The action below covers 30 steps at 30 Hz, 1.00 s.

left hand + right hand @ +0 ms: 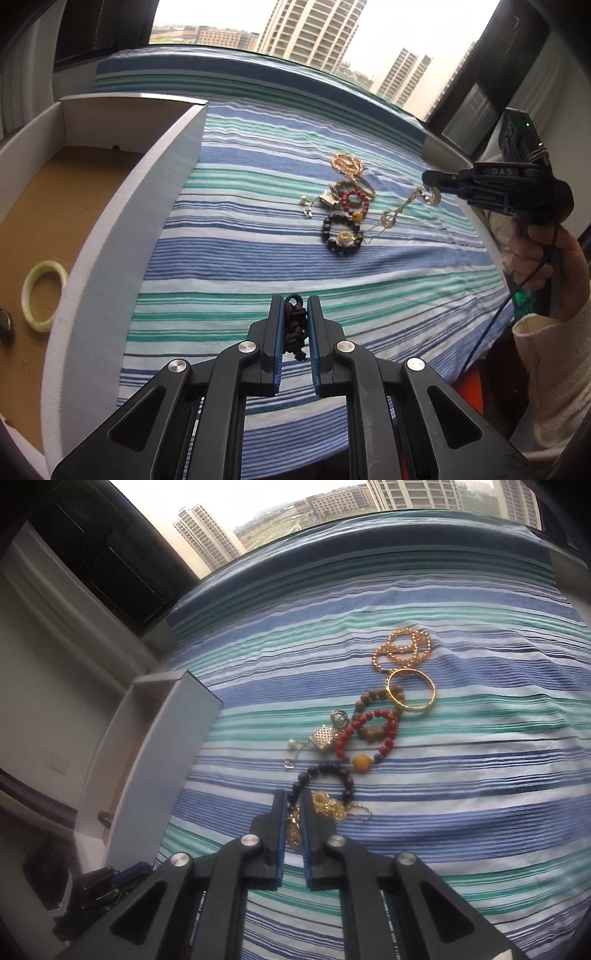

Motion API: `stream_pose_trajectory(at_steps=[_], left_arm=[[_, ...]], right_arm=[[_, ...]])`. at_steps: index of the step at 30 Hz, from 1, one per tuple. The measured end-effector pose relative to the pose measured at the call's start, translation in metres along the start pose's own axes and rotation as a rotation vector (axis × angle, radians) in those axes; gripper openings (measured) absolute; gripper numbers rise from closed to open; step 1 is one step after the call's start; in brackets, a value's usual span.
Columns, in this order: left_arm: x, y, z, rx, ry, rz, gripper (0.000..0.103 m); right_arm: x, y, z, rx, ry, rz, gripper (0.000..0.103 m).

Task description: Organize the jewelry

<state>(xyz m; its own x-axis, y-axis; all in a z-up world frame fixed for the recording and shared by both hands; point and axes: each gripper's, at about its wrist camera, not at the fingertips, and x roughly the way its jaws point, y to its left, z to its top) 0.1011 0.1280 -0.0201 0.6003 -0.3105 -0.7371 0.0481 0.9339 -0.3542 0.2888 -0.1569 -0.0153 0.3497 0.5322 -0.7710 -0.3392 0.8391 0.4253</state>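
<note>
A striped blue, green and white cloth [258, 221] covers the surface before a window [295, 29] with tall buildings. The left gripper [295, 321] pinches a dark braided cord [296, 325]. The right gripper [293, 823] clamps a gold pendant [294, 830]. The other jewelry [373, 720] lies heaped on the cloth; a pale green bangle [43, 295] lies inside the white box [129, 206].

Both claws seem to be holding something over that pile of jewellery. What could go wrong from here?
The right gripper pinches a gold pendant whose chain trails to the pile; lifting might drag the black bracelet along. The left gripper holds a dark braided cord only near its fingertips, so it may slip before reaching the box.
</note>
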Motion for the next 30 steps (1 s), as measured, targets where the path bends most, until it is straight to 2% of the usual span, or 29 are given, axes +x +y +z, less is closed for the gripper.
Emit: stream_pose_trajectory(at_steps=[6, 11, 12, 13, 20, 23, 25, 26, 28, 30], left_arm=[[-0.05, 0.007, 0.01, -0.038, -0.069, -0.003, 0.01], [-0.108, 0.029, 0.017, -0.077, -0.139, 0.037, 0.01], [-0.117, 0.035, 0.018, -0.087, -0.15, 0.054, 0.01], [-0.126, 0.042, 0.019, -0.096, -0.161, 0.075, 0.01], [-0.148, 0.101, 0.01, -0.197, -0.192, 0.225, 0.01], [-0.154, 0.114, 0.001, -0.227, -0.2, 0.222, 0.01], [-0.155, 0.117, -0.003, -0.235, -0.201, 0.217, 0.01], [-0.156, 0.118, -0.004, -0.237, -0.201, 0.213, 0.01], [-0.159, 0.119, -0.004, -0.236, -0.203, 0.208, 0.01], [-0.161, 0.118, -0.005, -0.236, -0.209, 0.197, 0.01]], right_arm=[[-0.042, 0.052, 0.025, -0.086, -0.069, 0.071, 0.007], [-0.065, 0.112, 0.049, -0.17, -0.112, 0.166, 0.007], [-0.069, 0.126, 0.053, -0.189, -0.121, 0.187, 0.006], [-0.072, 0.139, 0.058, -0.21, -0.129, 0.21, 0.0], [-0.073, 0.227, 0.077, -0.328, -0.136, 0.315, 0.001], [-0.06, 0.246, 0.078, -0.363, -0.122, 0.277, 0.002], [-0.037, 0.241, 0.075, -0.358, -0.063, 0.232, 0.005], [-0.021, 0.233, 0.071, -0.358, -0.028, 0.201, 0.017], [0.02, 0.21, 0.054, -0.362, 0.055, 0.124, 0.03], [0.068, 0.181, 0.028, -0.341, 0.178, 0.063, 0.03]])
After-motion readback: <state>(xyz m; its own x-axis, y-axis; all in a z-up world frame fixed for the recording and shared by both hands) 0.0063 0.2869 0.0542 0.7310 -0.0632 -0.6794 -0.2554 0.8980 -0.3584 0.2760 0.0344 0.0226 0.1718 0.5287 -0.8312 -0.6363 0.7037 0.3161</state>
